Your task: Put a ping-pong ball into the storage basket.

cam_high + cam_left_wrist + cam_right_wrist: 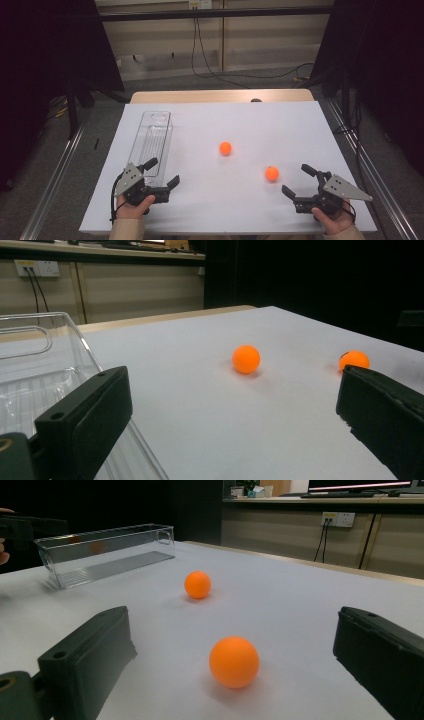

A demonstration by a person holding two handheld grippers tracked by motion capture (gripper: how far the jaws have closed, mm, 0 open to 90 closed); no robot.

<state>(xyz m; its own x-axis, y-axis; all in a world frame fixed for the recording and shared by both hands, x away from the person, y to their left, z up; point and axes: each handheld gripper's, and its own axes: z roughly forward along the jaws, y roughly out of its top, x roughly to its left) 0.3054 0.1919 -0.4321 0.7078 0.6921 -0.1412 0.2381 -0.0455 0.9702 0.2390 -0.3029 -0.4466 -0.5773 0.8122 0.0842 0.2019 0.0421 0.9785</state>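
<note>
Balls first: from the high view, two small orange balls lie on the white counter [260, 120], a far ball [225, 148] near the middle and a near ball [272, 173] closer to the right side, well apart from each other. Both look smooth, round and evenly bright orange, each with a faint shadow under it. A clear plastic tray [154, 142], long and narrow, lies on the left part of the counter with its length running away from the person. The left claw [163, 174] rests at the tray's near end, its jaws spread wide with nothing between them; the right claw [298, 180] sits just beside the near ball, also spread wide and gripping nothing, with the ball a little ahead of its jaws. In the left gripper view, the two black jaws stand far apart; the tray [45, 365] is at the left, partly behind the left jaw, the far ball [246, 359] sits ahead on the bare counter, and the near ball [354, 360] peeks over the right jaw. In the right gripper view, the near ball [234, 661] lies on the counter between the wide-apart jaws without touching either, the far ball [197, 584] beyond it, and the tray [107, 552] farther off at the left.
</note>
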